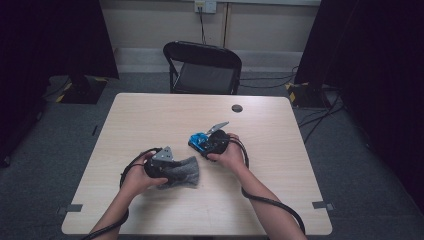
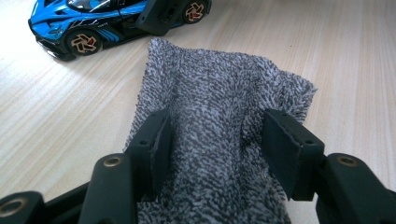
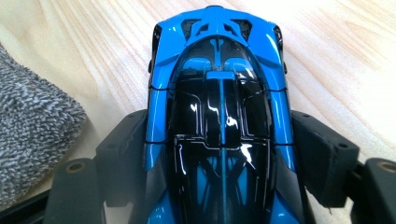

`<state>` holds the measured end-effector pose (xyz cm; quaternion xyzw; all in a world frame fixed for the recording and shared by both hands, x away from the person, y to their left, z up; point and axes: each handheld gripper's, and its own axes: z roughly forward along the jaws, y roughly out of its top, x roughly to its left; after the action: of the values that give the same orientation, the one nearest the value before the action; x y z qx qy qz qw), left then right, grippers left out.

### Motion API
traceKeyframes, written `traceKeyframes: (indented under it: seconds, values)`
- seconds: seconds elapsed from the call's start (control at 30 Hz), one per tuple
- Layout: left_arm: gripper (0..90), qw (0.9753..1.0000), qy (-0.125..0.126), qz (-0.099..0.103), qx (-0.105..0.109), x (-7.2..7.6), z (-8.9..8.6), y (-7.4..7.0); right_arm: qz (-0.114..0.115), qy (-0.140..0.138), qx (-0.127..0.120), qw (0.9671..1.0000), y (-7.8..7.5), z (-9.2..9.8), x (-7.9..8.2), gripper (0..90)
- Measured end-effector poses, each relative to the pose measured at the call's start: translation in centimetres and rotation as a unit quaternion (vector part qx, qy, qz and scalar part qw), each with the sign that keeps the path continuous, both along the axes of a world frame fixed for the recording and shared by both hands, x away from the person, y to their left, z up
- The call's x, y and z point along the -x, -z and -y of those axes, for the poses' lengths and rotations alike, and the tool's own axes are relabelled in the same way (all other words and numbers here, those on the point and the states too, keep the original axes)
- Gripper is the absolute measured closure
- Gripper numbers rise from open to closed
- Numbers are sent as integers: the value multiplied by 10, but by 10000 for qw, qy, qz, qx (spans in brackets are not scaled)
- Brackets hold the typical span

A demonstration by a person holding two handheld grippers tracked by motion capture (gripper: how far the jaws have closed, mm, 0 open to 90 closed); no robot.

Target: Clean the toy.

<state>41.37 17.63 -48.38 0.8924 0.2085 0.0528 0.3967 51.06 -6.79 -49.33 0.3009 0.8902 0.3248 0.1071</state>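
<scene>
Your left tongs point(image 2: 215, 140) clamp the grey cloth point(image 2: 219, 107) just beside the car point(image 3: 219, 116); your right tongs point(image 3: 219, 158) grip the car on the desk point(image 1: 150, 120). Wiping looks next: bring the cloth onto the car's body.

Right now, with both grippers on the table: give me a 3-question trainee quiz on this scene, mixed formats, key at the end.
1. True or false: the left gripper has the grey cloth bunched between its jaws.
2. Multiple choice: what sits between the jaws of the right gripper? A) a red mug B) the blue toy car C) a spoon
3. Fill in: in the high view, beyond the far edge of the table stands a black folding ____.

Key: 1 true; 2 B; 3 chair.
</scene>
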Motion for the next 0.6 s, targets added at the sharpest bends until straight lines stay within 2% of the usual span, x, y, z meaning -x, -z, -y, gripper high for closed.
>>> traceKeyframes:
  seconds: [0.13,0.37,0.43,0.53,0.6]
  values:
    - [431,10000,15,-36,12,-1,0,1,-51,44,52,10000,-1,-1,-1,258]
    - [420,9999,13,-91,63,-2,0,3,21,-204,205,9996,-6,-10,-8,225]
    - [415,9999,-2,-98,68,-3,0,4,-77,-173,206,9996,-4,-12,-10,225]
    - [408,9999,23,-76,66,-4,-1,5,-20,-171,136,9998,-1,-14,-10,220]
    - [399,9999,33,-58,84,-3,0,6,-29,-40,129,9999,-2,-14,-10,259]
